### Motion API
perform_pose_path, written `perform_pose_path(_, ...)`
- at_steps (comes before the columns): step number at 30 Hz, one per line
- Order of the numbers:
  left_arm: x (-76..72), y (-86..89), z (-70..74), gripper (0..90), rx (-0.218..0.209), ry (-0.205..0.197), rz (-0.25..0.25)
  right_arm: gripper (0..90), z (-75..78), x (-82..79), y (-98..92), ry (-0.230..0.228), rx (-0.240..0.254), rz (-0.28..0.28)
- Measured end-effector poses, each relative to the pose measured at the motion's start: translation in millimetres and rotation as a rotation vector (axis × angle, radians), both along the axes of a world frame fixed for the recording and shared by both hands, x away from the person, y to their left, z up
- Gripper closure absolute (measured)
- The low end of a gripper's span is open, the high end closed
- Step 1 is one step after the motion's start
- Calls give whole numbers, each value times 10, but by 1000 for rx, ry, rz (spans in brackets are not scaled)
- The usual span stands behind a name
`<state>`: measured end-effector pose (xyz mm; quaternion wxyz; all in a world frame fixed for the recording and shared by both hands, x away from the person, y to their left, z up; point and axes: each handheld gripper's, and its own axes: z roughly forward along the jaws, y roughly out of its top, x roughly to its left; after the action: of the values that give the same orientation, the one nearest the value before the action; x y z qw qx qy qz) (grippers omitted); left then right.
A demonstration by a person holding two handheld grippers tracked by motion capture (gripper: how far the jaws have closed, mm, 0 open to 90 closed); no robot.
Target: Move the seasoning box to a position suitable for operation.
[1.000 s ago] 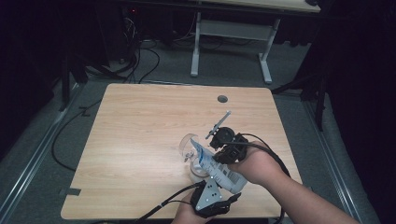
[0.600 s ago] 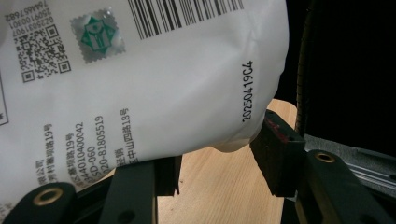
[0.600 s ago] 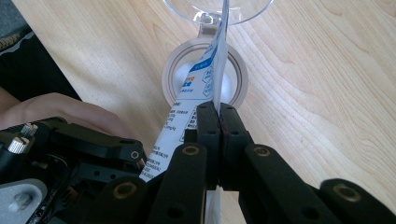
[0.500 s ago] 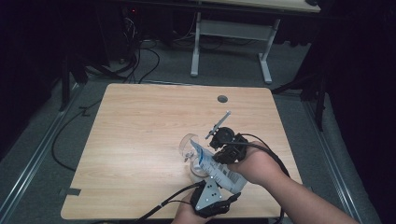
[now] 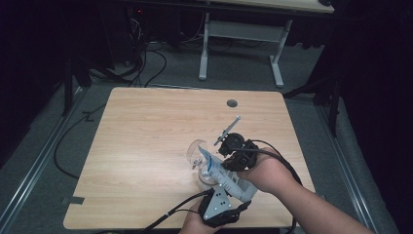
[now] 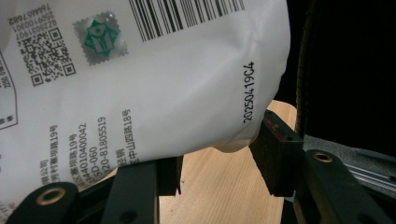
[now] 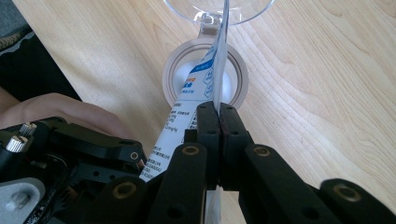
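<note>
The person is holding a white printed pouch (image 5: 221, 170) over a clear stemmed glass (image 5: 199, 153) near the front right of the wooden table (image 5: 146, 136). The right gripper (image 7: 218, 109) is pinching the pouch's thin edge, its jaws pressed fully together on the film. In the right gripper view the pouch (image 7: 196, 102) is running down toward the glass's round foot (image 7: 204, 74), with the bowl just beyond it.

The left gripper (image 5: 219, 207) is sitting at the table's front edge, holding the pouch's lower, fuller end. In the left gripper view its jaws are standing about half open around the bulging bottom of the pouch (image 6: 140, 84). The right-hand pad is touching the film, and the left one is tucked under the bag. They have just been closing a little on the pouch between them.

Judging from this, the work in hand is tipping the pouch's contents into the glass, and several things could go wrong. The left grip is looking loose on a soft, rounded bag, so the bag could slide out and drop if the hand tilts further. The glass is tall and light, and the pouch is hanging very close to it, so a nudge from the bag could tip it over. Whether the pouch's mouth is open cannot be told.
</note>
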<state>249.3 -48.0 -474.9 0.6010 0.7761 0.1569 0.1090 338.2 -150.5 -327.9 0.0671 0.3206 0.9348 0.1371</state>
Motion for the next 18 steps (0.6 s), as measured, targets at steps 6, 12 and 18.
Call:
perform_pose_path(6,-3,3,7,562,-7,3,-1,896,3,0,5,-2,4,2)
perform_pose_path(12,-2,7,10,557,-9,0,-2,896,8,-1,7,-1,5,1)
perform_pose_path(18,-3,16,20,555,-18,-2,-1,896,31,-4,12,-6,6,4)
